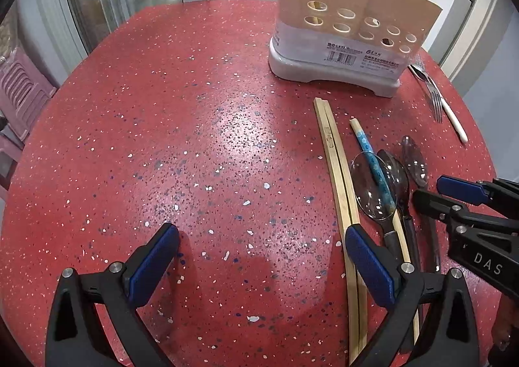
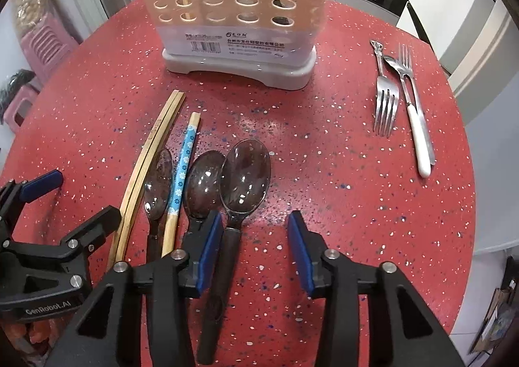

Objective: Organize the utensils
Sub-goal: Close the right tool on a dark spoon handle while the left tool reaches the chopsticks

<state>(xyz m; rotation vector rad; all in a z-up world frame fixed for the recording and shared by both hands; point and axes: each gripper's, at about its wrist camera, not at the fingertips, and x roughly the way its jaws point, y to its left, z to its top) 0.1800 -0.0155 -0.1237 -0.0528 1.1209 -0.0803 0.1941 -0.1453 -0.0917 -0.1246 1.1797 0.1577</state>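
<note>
**Right tool straddling a spoon handle**

The right tool [image 2: 255,221] hovered low over the red speckled surface [image 2: 324,172], its blue pads partly apart. The left pad touched the dark handle of the nearest clear spoon [image 2: 245,172]; the right pad stood clear. The left tool [image 1: 261,237] was spread wide over bare surface, one pad just beside the wooden chopsticks [image 1: 337,172]. The utensil holder [image 2: 236,20] stood at the far side, forks [image 2: 386,104] to its right.

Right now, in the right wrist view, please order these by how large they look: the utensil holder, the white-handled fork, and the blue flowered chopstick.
1. utensil holder, clearly the largest.
2 and 3. white-handled fork and blue flowered chopstick look alike in length; the chopstick's lower end is hidden and it lies nearer the camera, so I cannot rank them.
</note>
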